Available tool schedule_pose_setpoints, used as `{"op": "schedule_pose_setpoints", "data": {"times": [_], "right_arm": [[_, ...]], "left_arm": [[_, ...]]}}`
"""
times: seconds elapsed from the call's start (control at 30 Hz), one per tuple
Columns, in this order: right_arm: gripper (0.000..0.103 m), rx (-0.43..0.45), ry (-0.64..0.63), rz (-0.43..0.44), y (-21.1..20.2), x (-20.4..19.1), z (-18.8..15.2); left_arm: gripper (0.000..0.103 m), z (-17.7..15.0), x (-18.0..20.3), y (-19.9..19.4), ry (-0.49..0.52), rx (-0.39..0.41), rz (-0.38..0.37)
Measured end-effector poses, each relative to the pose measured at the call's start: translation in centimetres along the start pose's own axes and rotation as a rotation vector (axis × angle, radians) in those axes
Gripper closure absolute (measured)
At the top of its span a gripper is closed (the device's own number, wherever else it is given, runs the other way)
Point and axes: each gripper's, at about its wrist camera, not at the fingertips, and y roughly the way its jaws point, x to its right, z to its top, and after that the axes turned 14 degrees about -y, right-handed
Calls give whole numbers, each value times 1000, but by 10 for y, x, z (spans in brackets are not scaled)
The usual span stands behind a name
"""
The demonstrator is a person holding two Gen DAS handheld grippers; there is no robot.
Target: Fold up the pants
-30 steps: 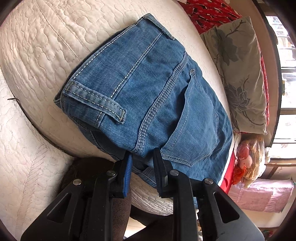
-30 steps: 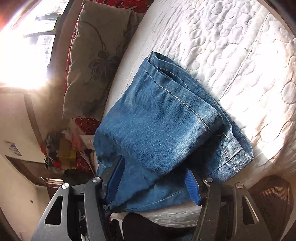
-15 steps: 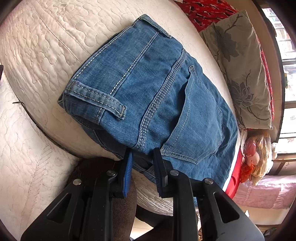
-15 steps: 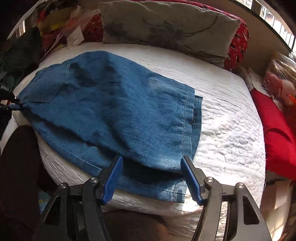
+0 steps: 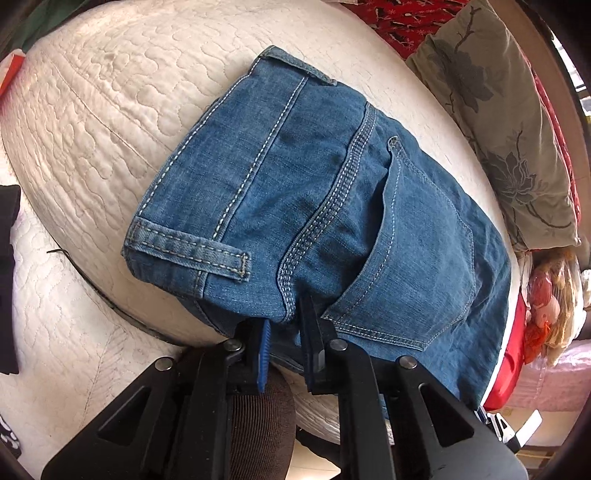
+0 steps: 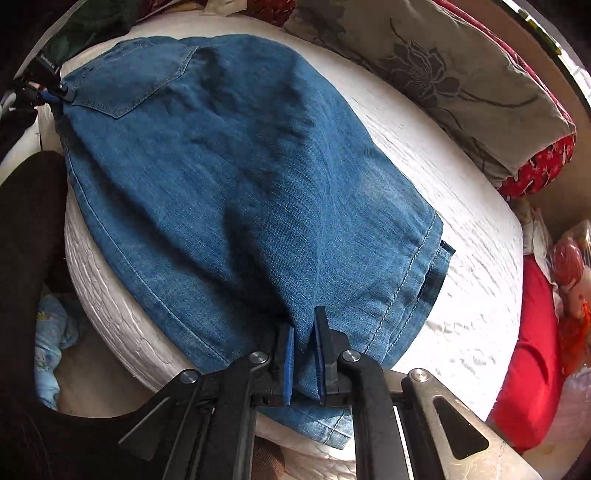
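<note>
Blue denim pants lie folded on a white quilted bed, waistband and back pocket toward the left gripper. My left gripper is shut on the pants' near edge by the waistband seam. In the right wrist view the pants stretch away across the bed, with the hem end near. My right gripper is shut on the near edge of the pants by the hems. The left gripper shows far off at the pocket corner.
A grey floral pillow and red bedding lie along the far side of the bed; the pillow also shows in the right wrist view. A red cushion and bagged items sit at the right. Dark clothing is at the left.
My right gripper was open astride the hem end and has now closed on the denim edge. The left gripper stays shut on the waistband end; the pants look pulled slightly straighter.
</note>
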Motion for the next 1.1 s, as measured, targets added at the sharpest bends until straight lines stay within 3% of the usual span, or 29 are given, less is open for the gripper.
{"op": "schedule_pose_setpoints", "data": {"times": [0.2, 0.33, 0.43, 0.6, 0.67, 0.77, 0.8, 0.83, 0.87, 0.93, 1.1], "right_arm": [[95, 31, 110, 51, -25, -6, -26], [93, -41, 170, 72, 3, -14, -46], [85, -49, 218, 67, 5, -16, -53], [53, 113, 427, 122, -45, 22, -65], [41, 200, 534, 113, -65, 47, -70], [38, 292, 698, 119, -73, 81, -74], [38, 303, 744, 127, -70, 90, -74], [38, 315, 780, 141, -63, 102, -69], [38, 327, 814, 160, -56, 109, -67], [38, 334, 893, 203, -38, 121, -63], [38, 308, 1068, 271, 13, 143, -59]], "left_arm": [[91, -7, -18, -15, 11, -12, -26], [91, -7, -33, 12, -20, -93, 32], [91, -8, -35, 9, 6, -121, 13], [91, -11, -28, -39, 155, -125, -117], [91, -2, -20, -62, 178, -58, -140], [91, 28, -14, -88, 145, 34, -168], [89, 40, -12, -92, 112, 29, -197], [80, 54, -10, -91, 90, 18, -217], [64, 69, -9, -88, 80, 19, -218], [51, 94, -5, -77, 64, 73, -159], [51, 132, 0, -17, -27, -72, -148]]}}
